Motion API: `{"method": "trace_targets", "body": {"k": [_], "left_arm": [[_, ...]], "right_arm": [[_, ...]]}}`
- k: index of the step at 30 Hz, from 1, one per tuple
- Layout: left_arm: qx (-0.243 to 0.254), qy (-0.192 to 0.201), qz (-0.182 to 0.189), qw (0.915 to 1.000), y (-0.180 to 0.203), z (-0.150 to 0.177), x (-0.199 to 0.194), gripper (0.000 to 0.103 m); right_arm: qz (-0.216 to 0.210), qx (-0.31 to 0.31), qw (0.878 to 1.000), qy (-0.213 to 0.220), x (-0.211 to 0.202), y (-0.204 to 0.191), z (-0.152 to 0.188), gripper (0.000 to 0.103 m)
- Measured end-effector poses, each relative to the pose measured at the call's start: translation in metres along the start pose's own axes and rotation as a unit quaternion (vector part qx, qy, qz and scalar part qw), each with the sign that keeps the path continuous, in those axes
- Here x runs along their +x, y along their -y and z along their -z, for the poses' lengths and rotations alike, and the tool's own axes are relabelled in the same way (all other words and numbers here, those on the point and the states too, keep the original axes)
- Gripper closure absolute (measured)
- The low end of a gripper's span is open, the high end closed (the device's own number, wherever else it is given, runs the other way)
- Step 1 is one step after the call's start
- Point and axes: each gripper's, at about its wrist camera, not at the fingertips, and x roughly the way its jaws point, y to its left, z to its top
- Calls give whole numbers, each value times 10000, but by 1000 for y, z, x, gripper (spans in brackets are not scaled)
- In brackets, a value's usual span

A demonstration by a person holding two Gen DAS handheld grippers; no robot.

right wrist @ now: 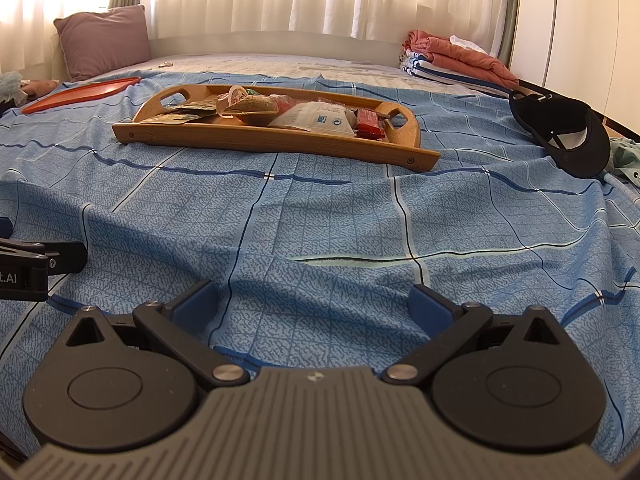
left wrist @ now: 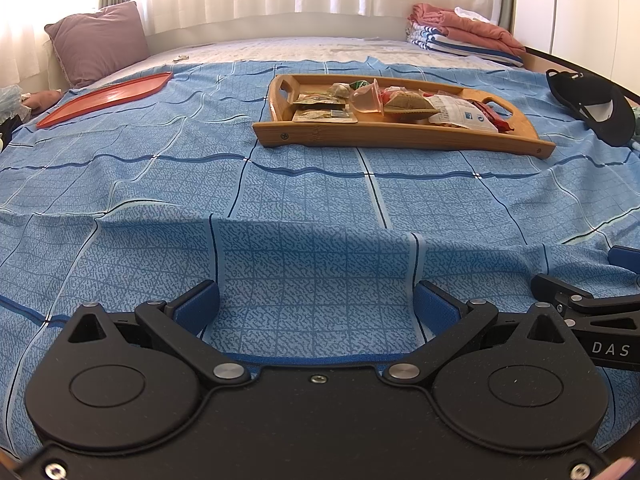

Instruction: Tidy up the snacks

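Note:
A wooden tray [left wrist: 360, 134] [right wrist: 256, 136] with cut-out handles lies on the blue checked bedspread and holds several snack packets. Among them are a brown pouch [left wrist: 408, 103] [right wrist: 254, 107], a white packet [left wrist: 460, 114] [right wrist: 316, 118], a red wrapper [right wrist: 368, 122], flat green-brown sachets [left wrist: 320, 100] [right wrist: 188, 109] and a clear jelly cup [left wrist: 366, 98]. An empty red tray [left wrist: 108, 96] [right wrist: 80, 92] lies further left. My left gripper [left wrist: 316, 296] rests open low over the bedspread, well short of the wooden tray. My right gripper [right wrist: 314, 300] is open too, nothing between its fingers.
A mauve pillow [left wrist: 98, 40] leans at the far left by the curtains. Folded towels and a pink cloth [left wrist: 464, 36] sit at the far right corner. A black cap [left wrist: 592, 104] [right wrist: 564, 132] lies right of the wooden tray. The other gripper shows at each view's edge.

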Motion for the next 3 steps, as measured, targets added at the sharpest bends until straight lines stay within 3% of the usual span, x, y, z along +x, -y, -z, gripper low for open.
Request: {"method": "trace_targets", "body": {"k": [3], "left_arm": [[-1,5,6,10000,0,0,0,0]], "right_arm": [[1,0,10000,3,0,0,0,0]]}}
